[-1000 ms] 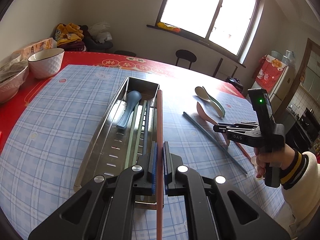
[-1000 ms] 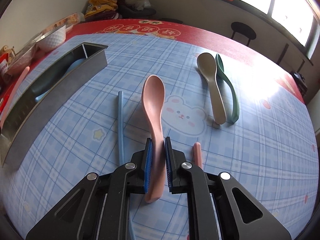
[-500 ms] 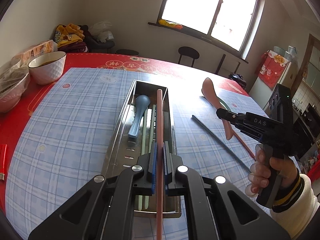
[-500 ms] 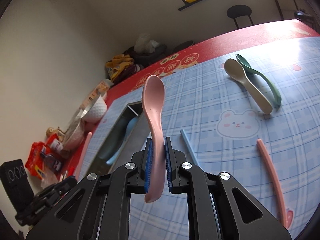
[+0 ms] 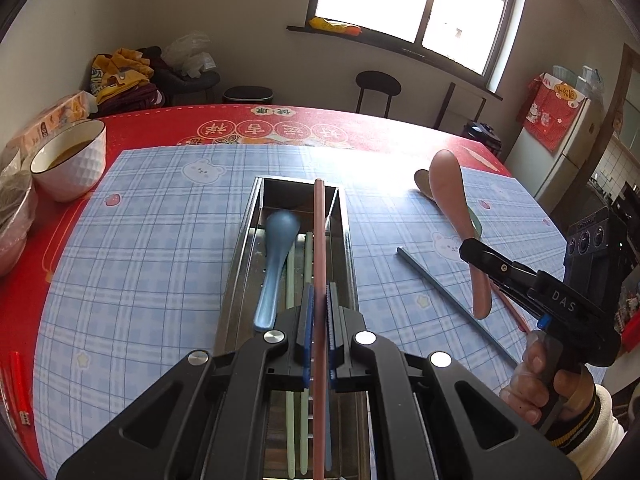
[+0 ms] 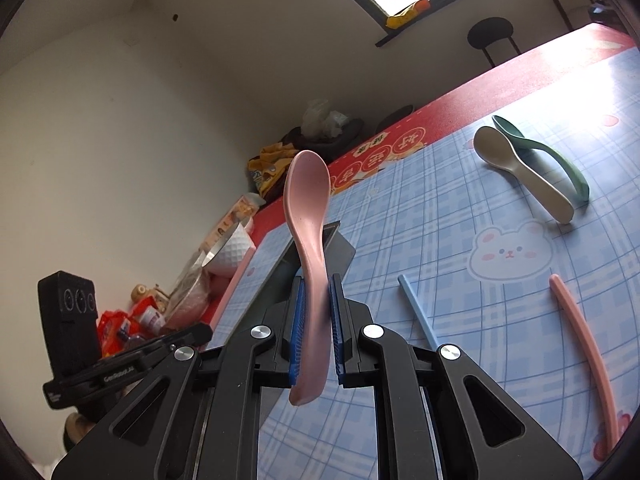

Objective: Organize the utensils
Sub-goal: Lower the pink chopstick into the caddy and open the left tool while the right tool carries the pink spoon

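We see a red bench (image 5: pixel 160 120) under a blue checked mat (image 5: pixel 140 240), window behind. Left claw (image 5: pixel 318 308) grips a pink chopstick (image 5: pixel 319 240) over the steel tray (image 5: pixel 240 256); right claw (image 6: pixel 318 300) clamps a pink spoon (image 6: pixel 308 200) above the mat.

The left gripper (image 5: pixel 319 312) angles downward, jaws clamped together, while the right gripper (image 6: pixel 316 316), gripped by a hand (image 5: pixel 548 380) at four o'clock, tilts toward eleven o'clock, nearly closed.
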Action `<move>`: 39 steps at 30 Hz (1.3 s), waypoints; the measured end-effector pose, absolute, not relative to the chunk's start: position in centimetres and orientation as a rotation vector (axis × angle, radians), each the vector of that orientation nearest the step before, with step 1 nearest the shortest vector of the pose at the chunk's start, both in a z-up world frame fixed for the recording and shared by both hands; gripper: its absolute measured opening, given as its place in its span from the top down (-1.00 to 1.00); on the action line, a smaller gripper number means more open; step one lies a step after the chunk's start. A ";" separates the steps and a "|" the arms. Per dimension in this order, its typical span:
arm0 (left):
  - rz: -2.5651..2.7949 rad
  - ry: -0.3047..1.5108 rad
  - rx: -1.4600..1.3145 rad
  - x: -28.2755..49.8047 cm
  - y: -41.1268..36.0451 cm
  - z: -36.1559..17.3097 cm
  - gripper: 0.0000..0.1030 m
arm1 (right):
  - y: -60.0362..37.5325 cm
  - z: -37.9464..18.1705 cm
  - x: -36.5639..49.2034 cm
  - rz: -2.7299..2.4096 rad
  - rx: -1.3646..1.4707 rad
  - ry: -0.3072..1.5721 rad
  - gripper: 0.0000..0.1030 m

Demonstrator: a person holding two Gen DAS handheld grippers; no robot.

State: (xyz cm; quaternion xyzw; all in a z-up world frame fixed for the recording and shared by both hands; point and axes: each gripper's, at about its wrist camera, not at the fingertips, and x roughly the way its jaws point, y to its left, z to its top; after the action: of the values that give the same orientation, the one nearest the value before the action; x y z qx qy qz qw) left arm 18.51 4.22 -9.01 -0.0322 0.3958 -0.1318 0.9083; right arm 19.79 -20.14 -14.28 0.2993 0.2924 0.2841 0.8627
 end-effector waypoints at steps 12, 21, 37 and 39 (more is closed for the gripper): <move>-0.267 0.958 -0.055 23.4 3.1 -11.6 0.89 | -20.5 -14.9 19.9 0.567 0.647 0.638 0.76; -0.262 1.022 -0.038 24.3 2.8 -13.3 0.89 | -20.6 -15.0 19.8 0.566 0.651 0.643 0.76; -0.277 0.983 0.002 23.2 2.5 -12.4 0.87 | -20.3 -15.2 20.2 0.577 0.651 0.649 0.76; -0.272 0.929 0.026 21.9 2.7 -11.8 0.84 | -20.4 -15.3 20.3 0.581 0.654 0.652 0.76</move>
State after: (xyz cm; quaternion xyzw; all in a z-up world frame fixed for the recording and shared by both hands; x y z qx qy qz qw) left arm 21.94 2.65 -11.83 0.0125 0.4467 -0.1305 0.8850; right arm 20.27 -20.36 -15.27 0.3112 0.3100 0.2761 0.8549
